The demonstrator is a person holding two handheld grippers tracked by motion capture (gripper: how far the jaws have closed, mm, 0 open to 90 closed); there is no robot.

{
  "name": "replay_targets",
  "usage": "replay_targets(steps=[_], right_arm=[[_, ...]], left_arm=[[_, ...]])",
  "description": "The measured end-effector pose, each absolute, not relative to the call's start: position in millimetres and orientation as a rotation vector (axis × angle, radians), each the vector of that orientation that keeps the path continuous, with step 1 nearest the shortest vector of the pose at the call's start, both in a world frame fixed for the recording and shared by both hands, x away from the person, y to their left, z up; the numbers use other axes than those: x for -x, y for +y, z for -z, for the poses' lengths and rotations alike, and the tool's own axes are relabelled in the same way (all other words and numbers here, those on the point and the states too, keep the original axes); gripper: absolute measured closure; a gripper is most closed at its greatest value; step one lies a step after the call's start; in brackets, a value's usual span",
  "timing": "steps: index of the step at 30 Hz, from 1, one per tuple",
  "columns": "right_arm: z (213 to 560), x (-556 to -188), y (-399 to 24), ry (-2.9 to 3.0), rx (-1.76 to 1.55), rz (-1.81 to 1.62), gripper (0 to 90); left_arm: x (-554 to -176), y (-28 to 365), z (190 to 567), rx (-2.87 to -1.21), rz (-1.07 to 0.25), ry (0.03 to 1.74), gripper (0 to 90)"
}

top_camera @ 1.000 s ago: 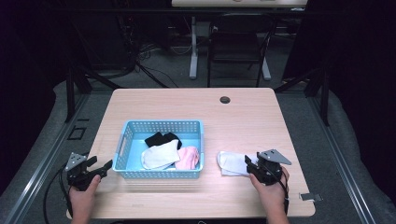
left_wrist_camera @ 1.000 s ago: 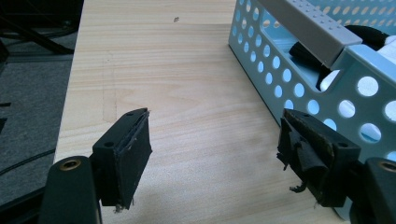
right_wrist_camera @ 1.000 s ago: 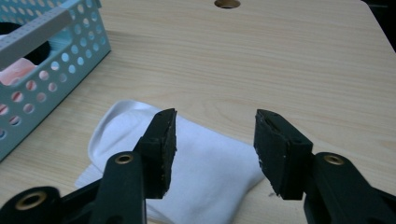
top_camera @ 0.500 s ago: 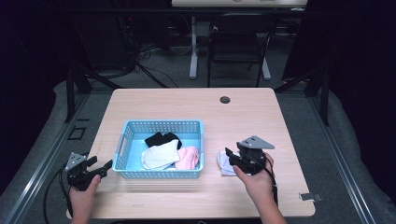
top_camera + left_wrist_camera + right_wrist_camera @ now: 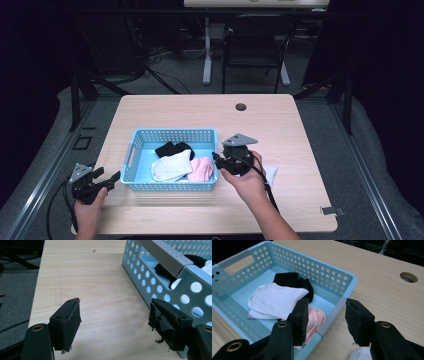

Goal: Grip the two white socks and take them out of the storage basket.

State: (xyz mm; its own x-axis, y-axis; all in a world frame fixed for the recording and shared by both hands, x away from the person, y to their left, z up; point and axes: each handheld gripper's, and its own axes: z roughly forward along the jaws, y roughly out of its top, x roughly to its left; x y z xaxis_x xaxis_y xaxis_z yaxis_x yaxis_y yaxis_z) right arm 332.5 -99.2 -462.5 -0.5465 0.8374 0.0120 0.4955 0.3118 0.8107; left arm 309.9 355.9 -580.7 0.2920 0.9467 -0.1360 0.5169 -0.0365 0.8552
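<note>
1. At the basket's (image 5: 172,167) right end wall, my right gripper (image 5: 325,315) hangs with its fingers apart and nothing between them; they have just been closing a little.
2. I judge the step a reach for the pink sock (image 5: 314,320), lying inside beside the white sock (image 5: 275,301).
3. Next: dip over the rim and pinch soft, crumpled cloth.
4. My left gripper (image 5: 116,322) waits open over the worktop (image 5: 280,125).

socks (image 5: 172,166) lie in the basket (image 5: 175,135) (left of a loose one (image 5: 270,173)).
</note>
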Motion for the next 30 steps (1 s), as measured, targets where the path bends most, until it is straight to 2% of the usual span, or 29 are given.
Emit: replay_targets(steps=[16, 26, 30], right_arm=[[478.1, -380.0, -13.6, 2.406, -1.272, -0.942, 72.8], [507.2, -406.1, 4.9, 2.536, -1.427, -0.763, 73.3], [514.4, -413.6, 7.2, 2.565, -1.486, -0.73, 70.9]], left_arm=[[-310.2, 356.3, 580.5, -1.684, -0.616, 1.345, 25.3], [-310.5, 356.3, 580.4, -1.684, -0.613, 1.345, 25.3], [-310.6, 356.2, 580.4, -1.684, -0.612, 1.345, 25.3]])
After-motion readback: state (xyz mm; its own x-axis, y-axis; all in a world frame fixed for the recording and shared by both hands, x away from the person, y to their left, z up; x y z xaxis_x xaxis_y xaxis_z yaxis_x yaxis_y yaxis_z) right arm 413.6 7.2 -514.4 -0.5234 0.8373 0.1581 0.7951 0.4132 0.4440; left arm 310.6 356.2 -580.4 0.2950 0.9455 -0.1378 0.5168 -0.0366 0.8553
